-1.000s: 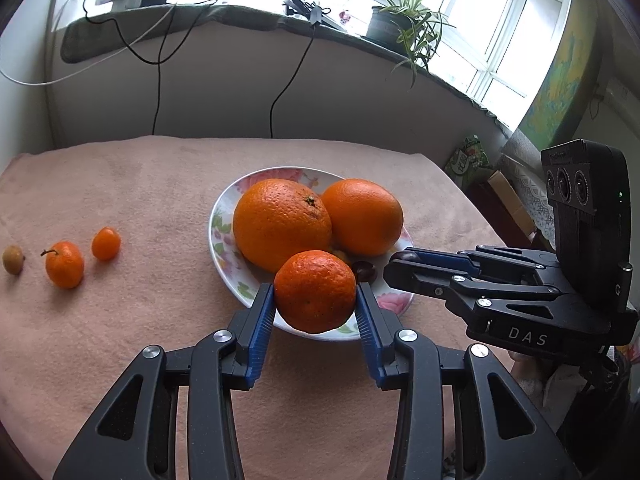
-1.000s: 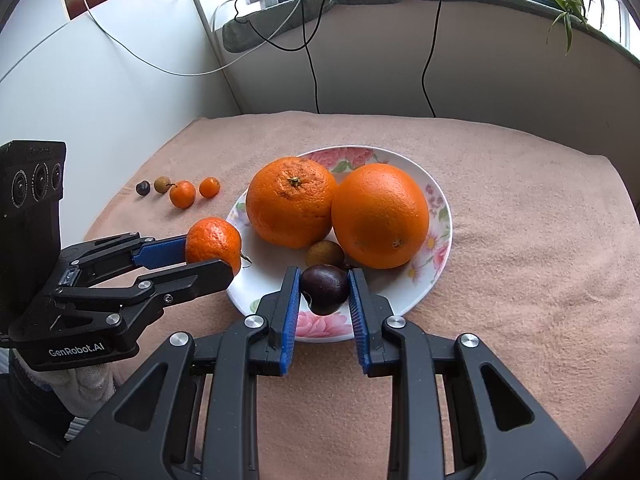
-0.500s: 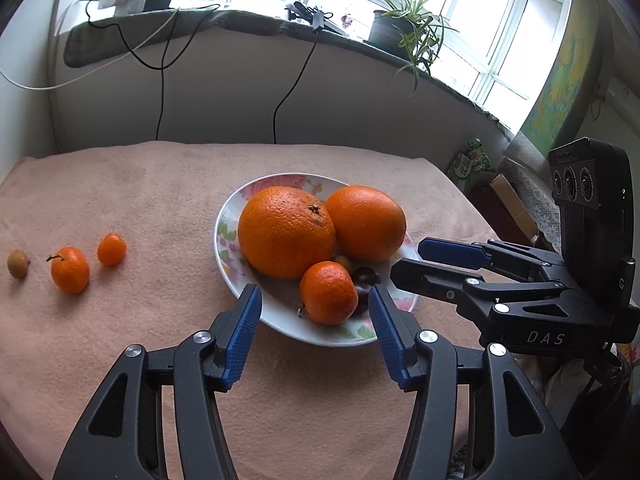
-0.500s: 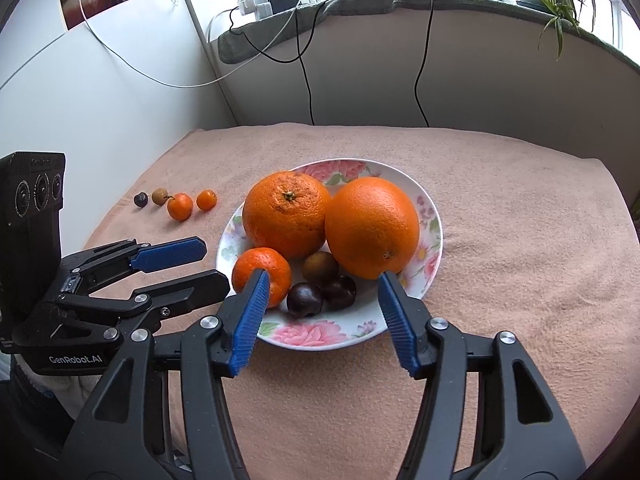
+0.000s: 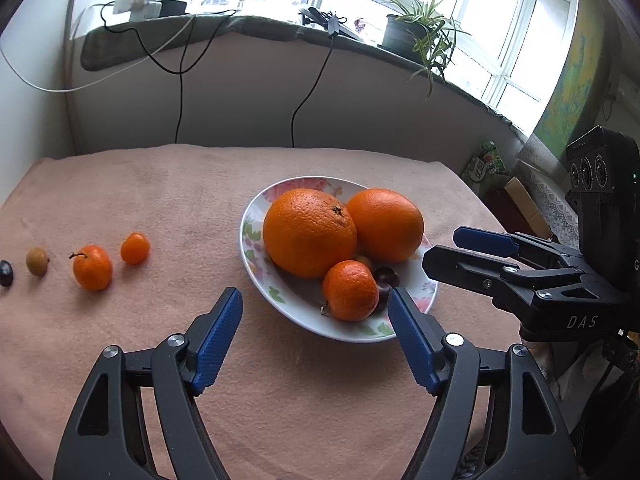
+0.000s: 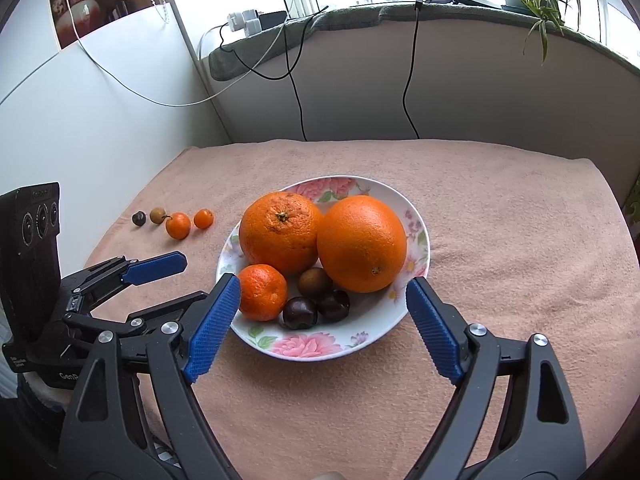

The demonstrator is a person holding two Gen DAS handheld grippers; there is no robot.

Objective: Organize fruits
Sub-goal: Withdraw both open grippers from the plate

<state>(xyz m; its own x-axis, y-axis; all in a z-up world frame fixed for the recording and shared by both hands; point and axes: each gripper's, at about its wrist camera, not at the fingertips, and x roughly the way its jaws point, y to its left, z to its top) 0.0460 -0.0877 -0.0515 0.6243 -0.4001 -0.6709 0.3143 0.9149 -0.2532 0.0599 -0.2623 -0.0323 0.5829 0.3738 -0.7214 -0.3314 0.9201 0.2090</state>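
Note:
A flowered plate (image 5: 256,276) (image 6: 332,346) holds two large oranges (image 5: 309,232) (image 6: 362,243), a mandarin (image 5: 350,290) (image 6: 263,292), a brown longan (image 6: 314,281) and two dark plums (image 6: 300,313). My left gripper (image 5: 316,320) is open and empty just before the plate's near rim. My right gripper (image 6: 322,316) is open and empty, its fingers either side of the plate's front. On the cloth to the left lie a kumquat (image 5: 135,248), a small mandarin (image 5: 92,267), a longan (image 5: 37,261) and a dark plum (image 5: 5,273).
The table is covered by a pink cloth (image 5: 160,200). A wall with hanging cables (image 5: 180,92) stands behind it, under a windowsill with a potted plant (image 5: 416,32). Boxes (image 5: 516,200) lie past the table's right edge.
My left gripper let the mandarin go onto the plate and my right gripper let a dark plum go there. Both opened wide and drew back from the plate.

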